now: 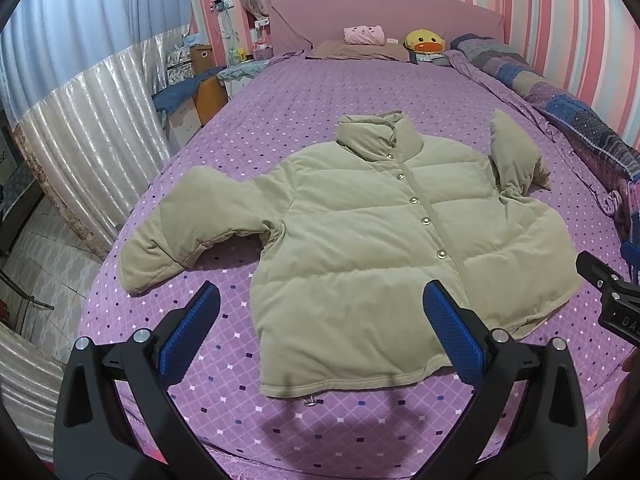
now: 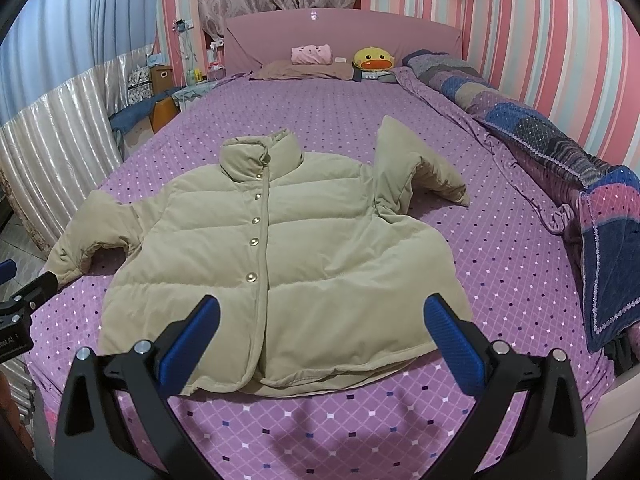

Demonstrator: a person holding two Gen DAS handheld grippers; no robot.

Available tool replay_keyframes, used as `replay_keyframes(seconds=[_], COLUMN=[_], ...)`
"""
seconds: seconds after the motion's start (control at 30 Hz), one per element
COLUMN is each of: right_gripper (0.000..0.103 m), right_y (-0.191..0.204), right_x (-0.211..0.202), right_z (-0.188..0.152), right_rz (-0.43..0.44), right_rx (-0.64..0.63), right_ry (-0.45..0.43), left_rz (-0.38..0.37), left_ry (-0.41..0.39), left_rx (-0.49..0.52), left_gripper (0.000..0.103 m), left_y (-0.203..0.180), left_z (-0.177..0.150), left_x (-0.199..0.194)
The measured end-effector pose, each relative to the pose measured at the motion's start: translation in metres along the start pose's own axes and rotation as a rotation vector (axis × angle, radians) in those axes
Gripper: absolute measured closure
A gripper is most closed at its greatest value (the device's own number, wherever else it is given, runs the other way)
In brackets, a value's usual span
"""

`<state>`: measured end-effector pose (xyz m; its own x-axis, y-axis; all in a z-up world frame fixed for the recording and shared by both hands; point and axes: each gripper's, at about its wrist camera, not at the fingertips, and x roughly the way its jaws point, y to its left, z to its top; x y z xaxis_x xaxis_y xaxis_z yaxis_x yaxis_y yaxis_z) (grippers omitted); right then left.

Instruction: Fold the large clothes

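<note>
Beige puffer jacket [image 1: 360,232] lies front-up, snapped closed, on the purple bed [image 1: 280,104]. Left gripper [image 1: 320,312] and right gripper [image 2: 322,322] hover above its hem, fingers apart, apparently clear of the fabric.

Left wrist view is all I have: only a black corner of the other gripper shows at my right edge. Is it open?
Observer: Yes, the right gripper is open and empty, its fingers framing the jacket hem.
Operator: And the raised sleeve by the wall, where does its cuff end?
Observer: That sleeve bends over; its cuff rests on the bedspread, apart from the rolled quilt.
</note>
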<state>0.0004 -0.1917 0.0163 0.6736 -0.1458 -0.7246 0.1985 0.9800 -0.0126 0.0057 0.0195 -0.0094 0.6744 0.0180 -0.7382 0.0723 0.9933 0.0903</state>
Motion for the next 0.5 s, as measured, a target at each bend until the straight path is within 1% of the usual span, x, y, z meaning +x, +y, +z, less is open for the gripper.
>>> replay_keyframes(seconds=[0.5], right_gripper=[0.001], right_y=[0.0001], right_x=[0.0017], right_z=[0.0028], right_rz=[0.0], right_rx=[0.001], right_ry=[0.001], left_rz=[-0.001], left_ry=[0.005], left_rx=[0.001], left_gripper=[0.003], left_y=[0.0002], left_z=[0.0006], left_x=[0.0023])
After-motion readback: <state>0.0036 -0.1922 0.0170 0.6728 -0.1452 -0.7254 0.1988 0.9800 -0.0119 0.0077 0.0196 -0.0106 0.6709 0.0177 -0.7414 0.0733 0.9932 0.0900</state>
